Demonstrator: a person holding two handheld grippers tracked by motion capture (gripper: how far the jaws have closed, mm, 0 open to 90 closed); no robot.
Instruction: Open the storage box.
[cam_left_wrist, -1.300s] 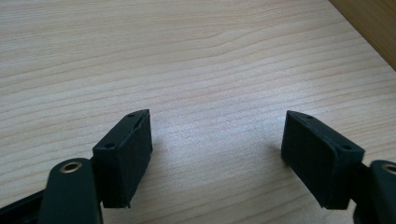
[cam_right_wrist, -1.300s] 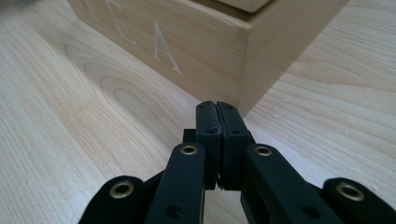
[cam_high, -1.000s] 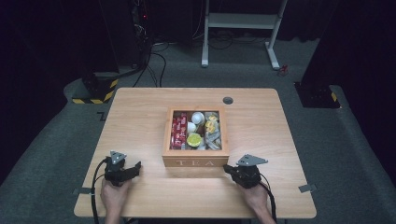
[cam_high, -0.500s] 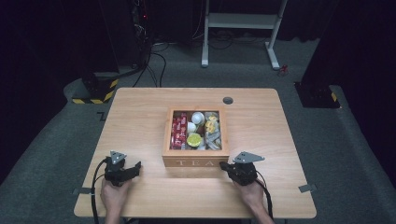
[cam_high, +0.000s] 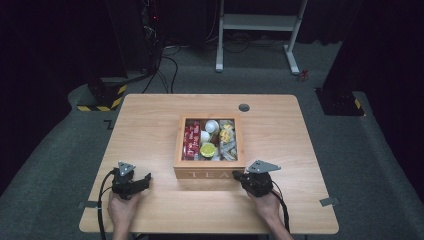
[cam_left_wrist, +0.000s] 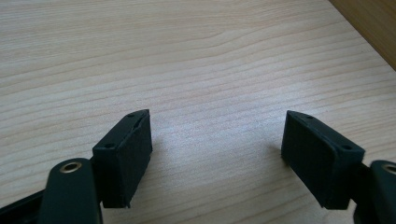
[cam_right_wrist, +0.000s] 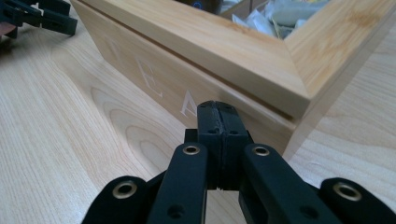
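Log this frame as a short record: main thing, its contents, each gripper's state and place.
main thing: wooden tea box, lid open, mid-table
contents: red packets, white cups, yellow item
left gripper: fingers apart, nothing between them, over bare table
right gripper: fingers shut together, empty, pointing at the box's front right corner

High view: above, looking forward and down on the whole desk (cam_high: 150, 125); gripper views: close, low over it, the right sharing the tea box (cam_right_wrist: 224, 60).
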